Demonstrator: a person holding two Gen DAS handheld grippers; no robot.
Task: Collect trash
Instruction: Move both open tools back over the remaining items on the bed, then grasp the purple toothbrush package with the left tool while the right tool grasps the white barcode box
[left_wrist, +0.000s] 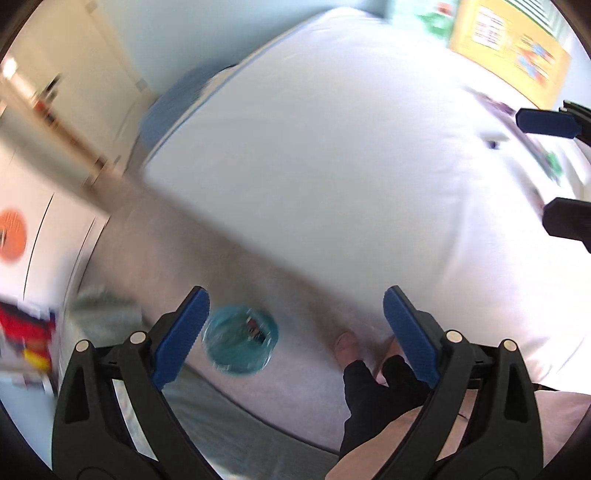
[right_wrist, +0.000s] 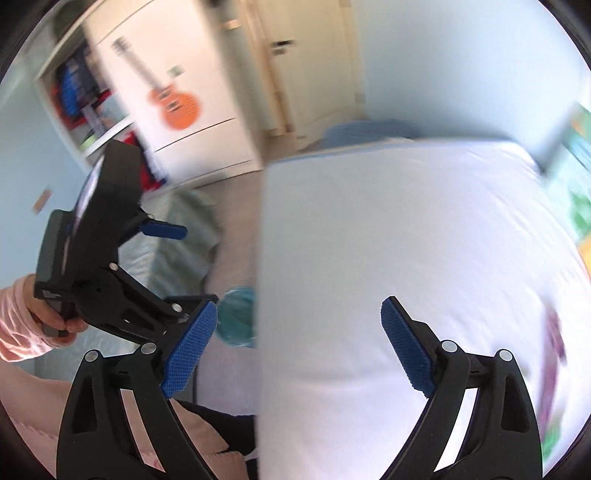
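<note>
White sheeting is filling most of both views: a bed (left_wrist: 332, 155) with a bare white mattress is taking up the middle, and a blue bundle, perhaps bedding, (left_wrist: 173, 107) is lying at its far end. Grey floor (left_wrist: 236, 273) is running alongside it.

On that floor, just beside the bed's edge, a teal bin lined with a bag (left_wrist: 239, 338) is standing open. The left wrist view is looking straight down into it, and something small, dark and reddish is lying inside; motion blur is making it too smeared to name. The right wrist view is catching only a sliver of the same bin (right_wrist: 238, 317), with its contents hidden.

Only the right wrist view is showing a white wardrobe with an orange guitar sticker (right_wrist: 177, 99) and open shelves of coloured things (right_wrist: 79, 99). Only the left wrist view is showing a yellow poster (left_wrist: 509, 48) and some blurred scraps (left_wrist: 517, 129) lying on the bed's far side.

The left gripper (left_wrist: 295, 332) is hovering above the floor with its blue pads spread wide and nothing between them; a pink-sleeved hand (right_wrist: 55, 321) is holding it. The right gripper (right_wrist: 299, 343) is hanging over the mattress, jaws likewise wide and empty.
</note>
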